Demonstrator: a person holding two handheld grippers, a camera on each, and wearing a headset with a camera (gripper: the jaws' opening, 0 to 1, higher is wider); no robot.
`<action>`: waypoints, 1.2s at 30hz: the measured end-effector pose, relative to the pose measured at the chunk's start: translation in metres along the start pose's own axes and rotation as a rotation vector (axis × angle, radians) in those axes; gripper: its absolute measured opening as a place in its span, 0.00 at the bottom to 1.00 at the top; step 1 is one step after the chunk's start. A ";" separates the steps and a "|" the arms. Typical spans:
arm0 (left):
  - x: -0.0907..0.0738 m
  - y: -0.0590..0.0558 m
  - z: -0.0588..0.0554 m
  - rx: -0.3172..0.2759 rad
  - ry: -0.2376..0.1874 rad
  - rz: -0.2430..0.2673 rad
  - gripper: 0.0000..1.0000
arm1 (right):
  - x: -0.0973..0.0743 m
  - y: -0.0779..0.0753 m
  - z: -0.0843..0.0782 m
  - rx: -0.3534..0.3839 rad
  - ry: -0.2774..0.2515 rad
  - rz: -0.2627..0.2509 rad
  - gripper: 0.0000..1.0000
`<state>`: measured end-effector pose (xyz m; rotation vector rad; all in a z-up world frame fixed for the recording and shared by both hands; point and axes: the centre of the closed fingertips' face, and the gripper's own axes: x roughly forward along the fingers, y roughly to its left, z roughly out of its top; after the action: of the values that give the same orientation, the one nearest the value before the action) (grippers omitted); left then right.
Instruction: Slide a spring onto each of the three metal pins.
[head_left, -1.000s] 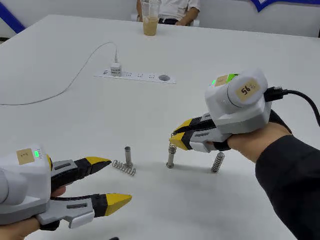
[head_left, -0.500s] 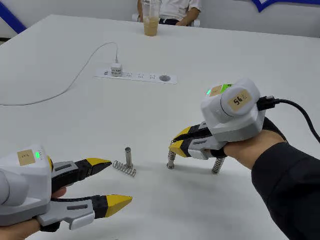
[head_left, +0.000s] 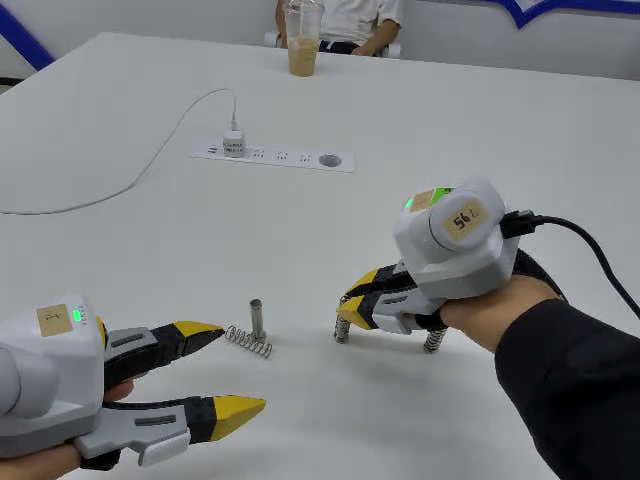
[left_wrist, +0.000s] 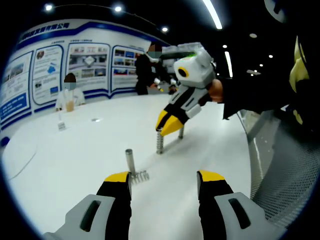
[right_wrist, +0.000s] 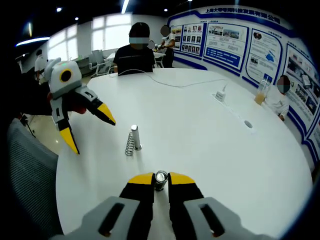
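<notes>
right hand-held gripper (head_left: 347, 305) pinches middle spring (head_left: 342, 330), left hand-held gripper (head_left: 238, 367) spread; loose spring (head_left: 248, 341) by bare pin (head_left: 257, 318) looks light, squashy, so grab mid-coil, gently.

- table (head_left: 450, 120): white, smooth
- far edge: cup (head_left: 301, 38) of tan drink, upright
- mid-table: power strip (head_left: 275, 156) lying flat; plug (head_left: 233, 143) in its left end; cable (head_left: 130, 175) curving off left across the top
- near side: 3 pins upright in a row
- left pin (head_left: 257, 319): bare; loose spring (head_left: 247, 341) on its side, touching the pin's foot
- mid pin (right_wrist: 161, 176): mid spring (head_left: 342, 329) around it
- right pin (left_wrist: 181, 133): right spring (head_left: 435, 336) around it, partly hidden
</notes>
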<state>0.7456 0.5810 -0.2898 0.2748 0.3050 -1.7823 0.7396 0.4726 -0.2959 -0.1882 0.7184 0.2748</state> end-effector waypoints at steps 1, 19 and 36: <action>0.000 0.000 0.000 0.000 0.000 0.000 0.54 | 0.000 0.000 0.000 0.000 0.000 0.000 0.12; 0.000 0.001 -0.003 -0.006 -0.002 0.004 0.54 | 0.007 0.001 -0.006 0.011 0.010 0.004 0.12; -0.001 0.001 -0.002 -0.005 -0.003 0.007 0.54 | 0.006 0.003 -0.008 -0.007 0.015 0.000 0.16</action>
<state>0.7467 0.5822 -0.2917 0.2688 0.3060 -1.7746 0.7386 0.4745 -0.3060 -0.1973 0.7326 0.2765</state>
